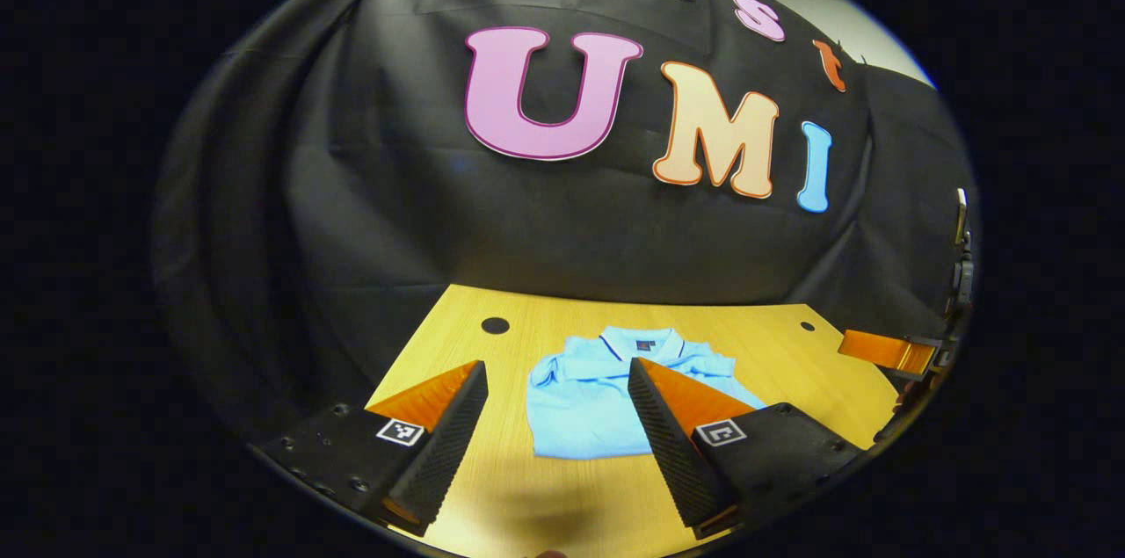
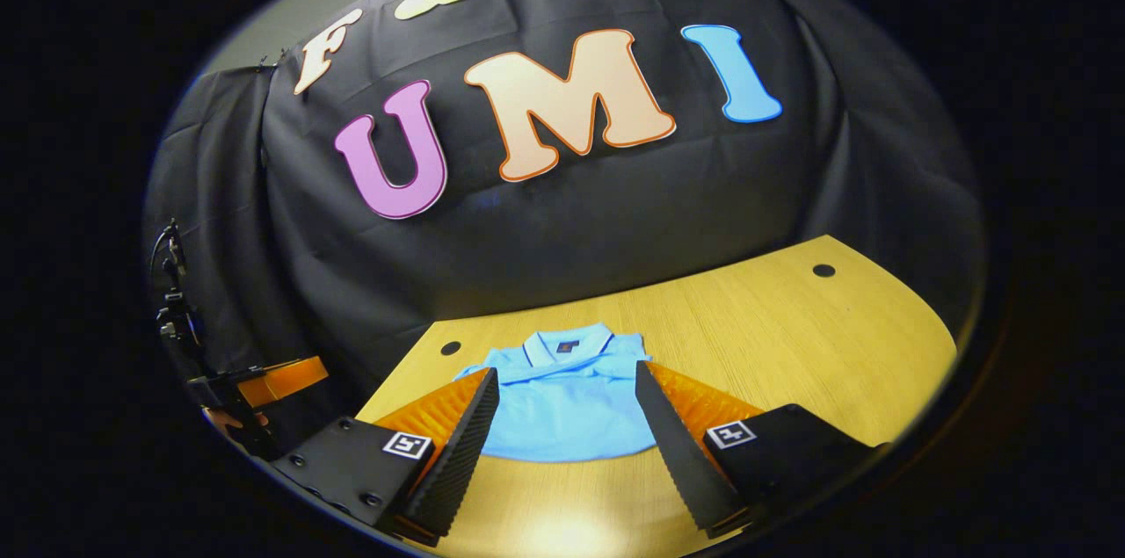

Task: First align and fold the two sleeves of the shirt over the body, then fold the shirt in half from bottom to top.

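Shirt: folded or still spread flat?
Folded. The shirt is a compact block on the table, collar on top, no sleeves sticking out.

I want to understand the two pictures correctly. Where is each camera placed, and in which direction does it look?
Left gripper view: rides on the left claw, looking forward and down over the table at the shirt; its two fingers are spread apart.
Right gripper view: rides on the right claw, facing the shirt head-on; fingers spread apart.
Shared: the same folded blue shirt, wooden table, and the black cloth wall behind.
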`<state>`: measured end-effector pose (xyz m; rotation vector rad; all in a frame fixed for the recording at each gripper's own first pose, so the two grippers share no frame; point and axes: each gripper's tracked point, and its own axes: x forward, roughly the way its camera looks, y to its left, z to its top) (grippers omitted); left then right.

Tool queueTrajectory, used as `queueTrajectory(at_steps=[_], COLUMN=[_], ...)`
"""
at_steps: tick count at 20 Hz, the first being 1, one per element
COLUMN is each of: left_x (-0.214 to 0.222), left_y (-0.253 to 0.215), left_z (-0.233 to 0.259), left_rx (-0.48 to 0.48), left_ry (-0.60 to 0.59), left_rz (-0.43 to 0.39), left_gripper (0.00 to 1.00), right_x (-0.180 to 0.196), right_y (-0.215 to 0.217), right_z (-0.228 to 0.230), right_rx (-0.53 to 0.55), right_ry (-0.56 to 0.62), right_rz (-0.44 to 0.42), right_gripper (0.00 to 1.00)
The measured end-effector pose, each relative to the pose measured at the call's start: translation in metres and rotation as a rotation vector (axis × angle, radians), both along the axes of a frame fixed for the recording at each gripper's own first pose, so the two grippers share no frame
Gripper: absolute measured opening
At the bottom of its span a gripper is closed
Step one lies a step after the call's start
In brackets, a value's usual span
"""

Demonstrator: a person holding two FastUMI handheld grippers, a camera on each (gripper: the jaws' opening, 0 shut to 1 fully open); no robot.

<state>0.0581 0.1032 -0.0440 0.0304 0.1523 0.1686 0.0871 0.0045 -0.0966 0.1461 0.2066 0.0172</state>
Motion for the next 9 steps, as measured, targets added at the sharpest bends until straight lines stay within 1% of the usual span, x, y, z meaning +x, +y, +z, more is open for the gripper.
queueTrajectory(at_steps=[3, 5, 7, 9], left_x=[-0.033, -0.048, -0.06, -0.066], left_y=[-0.015, -0.026, -0.038, -0.047], left_z=[-0.011, -0.018, -0.024, -0.029], left_rx=[-0.019, -0.049, -0.075, -0.079], left_ry=[0.002, 0.005, 0.004, 0.013], left_rz=[0.017, 0.029, 0.025, 0.016], left_gripper=[0.96, 0.96, 0.96, 0.95], right_x=[-0.04, -0.06, -0.069, -0.075], right_y=[0.0, -0.004, -0.006, -0.009], right_z=[-0.009, -0.018, -0.024, -0.03], right_rx=[0.01, 0.008, 0.022, 0.045], right_ry=[0.017, 0.03, 0.038, 0.053], right_rz=[0.01, 0.012, 0.005, 0.0], right_gripper=[0.98, 0.98, 0.97, 0.98])
